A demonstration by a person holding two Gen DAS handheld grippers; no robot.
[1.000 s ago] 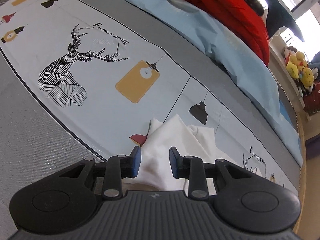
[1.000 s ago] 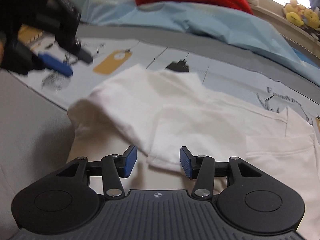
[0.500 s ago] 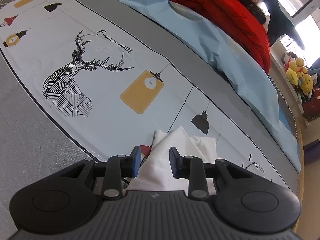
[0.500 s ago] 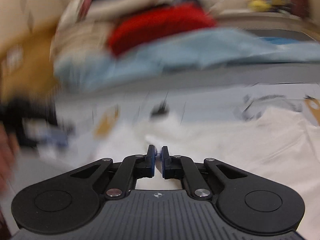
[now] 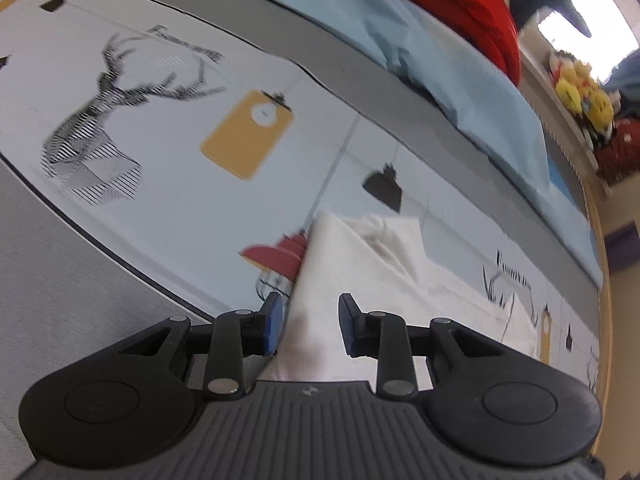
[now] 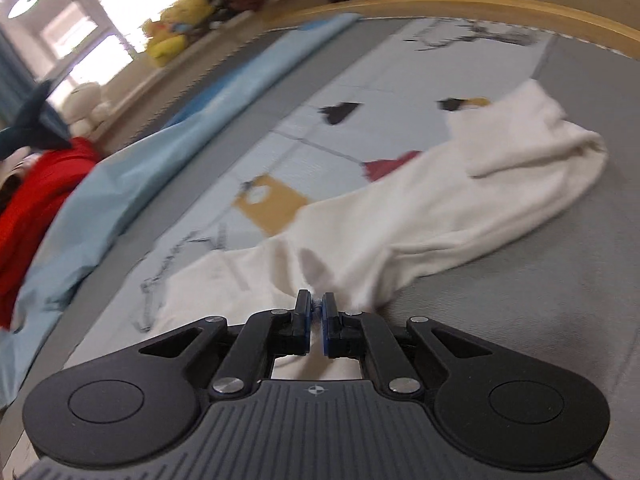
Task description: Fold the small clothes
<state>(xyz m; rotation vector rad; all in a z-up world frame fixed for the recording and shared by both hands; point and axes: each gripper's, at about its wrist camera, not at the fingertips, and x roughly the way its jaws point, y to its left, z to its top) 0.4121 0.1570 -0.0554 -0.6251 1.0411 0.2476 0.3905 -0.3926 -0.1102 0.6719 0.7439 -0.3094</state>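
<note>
on the printed mat [image 6: 280, 148], right gripper [image 6: 316, 308] pinches the white garment [image 6: 440, 208], left gripper [image 5: 308, 324] half-open astride it, folding barely begun.

Blurred lettering beside deer print on mat [image 5: 168, 216], none legible

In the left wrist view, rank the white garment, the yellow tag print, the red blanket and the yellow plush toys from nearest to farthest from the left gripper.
1. white garment, between the left gripper's fingers.
2. yellow tag print, on the mat, up and left.
3. red blanket, top, beyond the blue sheet.
4. yellow plush toys, far right, on the ledge.
</note>
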